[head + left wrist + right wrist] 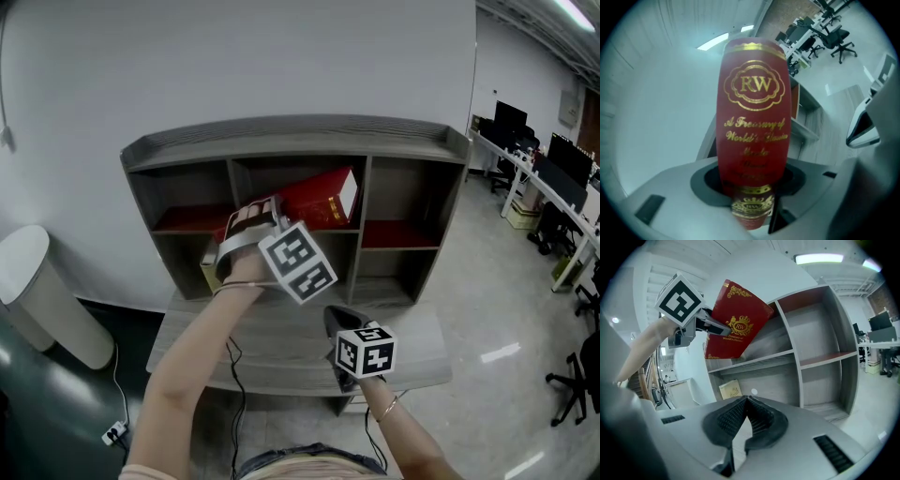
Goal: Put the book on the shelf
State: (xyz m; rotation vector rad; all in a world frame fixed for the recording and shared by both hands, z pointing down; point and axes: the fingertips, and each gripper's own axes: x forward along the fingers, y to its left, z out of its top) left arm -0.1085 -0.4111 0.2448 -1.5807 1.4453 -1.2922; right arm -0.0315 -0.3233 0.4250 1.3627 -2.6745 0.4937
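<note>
Left gripper [274, 214] is clamped on the red book [323, 199], which is tilted at the mouth of the shelf's [281, 131] upper middle bay with its far corner toward 1 o'clock, so I'd roll it upright, square it to the opening, then push straight in; right gripper [342, 323] sits at 5 o'clock, jaws together, empty.

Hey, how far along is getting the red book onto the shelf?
Done: the left claw has the red book gripped and up at the shelf. In hand: it's tilted at the upper middle compartment's mouth. Left: slide it in, set it down, let go. The right claw is shut, empty.
</note>
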